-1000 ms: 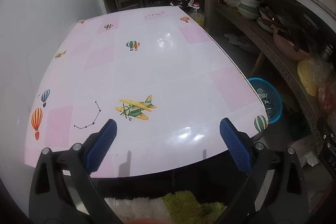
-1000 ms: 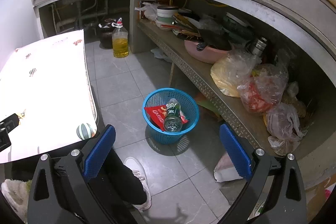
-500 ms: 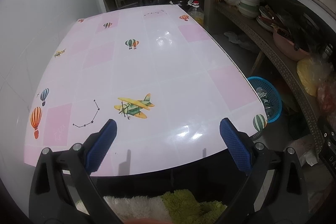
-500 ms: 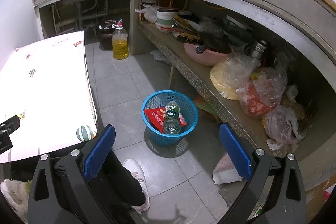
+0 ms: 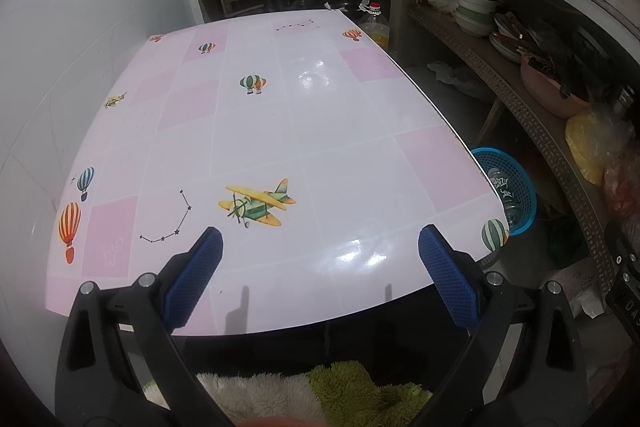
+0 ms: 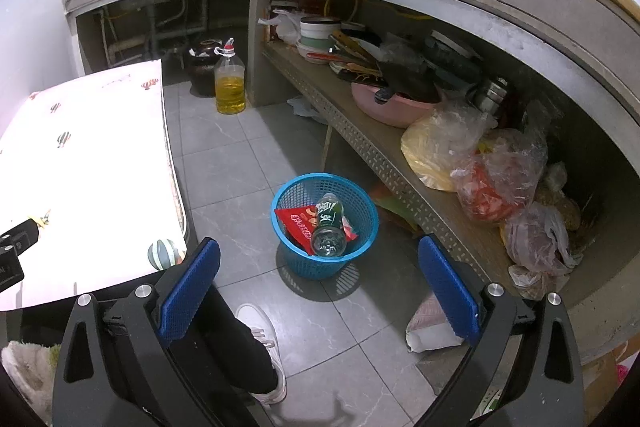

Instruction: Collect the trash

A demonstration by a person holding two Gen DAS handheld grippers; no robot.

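We are in a cramped kitchen with a grey tiled floor (image 6: 248,163) and a concrete counter running along the far and right sides. Nearest us, our left gripper (image 5: 318,269) hovers over the near edge of the glossy pink-and-white table top (image 5: 280,131) printed with balloons and a yellow biplane (image 5: 256,205); its blue-padded fingers (image 5: 192,279) are spread wide with nothing between them. Our right gripper (image 6: 318,285) hangs above the floor to the right of the table, likewise released and empty, with a dark trouser leg and white sneaker (image 6: 264,347) just below it.

A little farther, on the floor between the table and the low perforated shelf (image 6: 360,131), stands the round blue plastic mesh basket (image 6: 362,227). Inside it lie a clear plastic bottle with a green label (image 6: 329,227) and a red snack wrapper (image 6: 298,227), the bottle resting on top of the wrapper. In the left wrist view the table edge partly hides this basket.

On the shelf to the right sit knotted plastic bags (image 6: 480,163) and a pink basin (image 6: 392,107). Farther off, a large bottle of yellow oil (image 6: 229,83) stands on the floor beside the far table corner.
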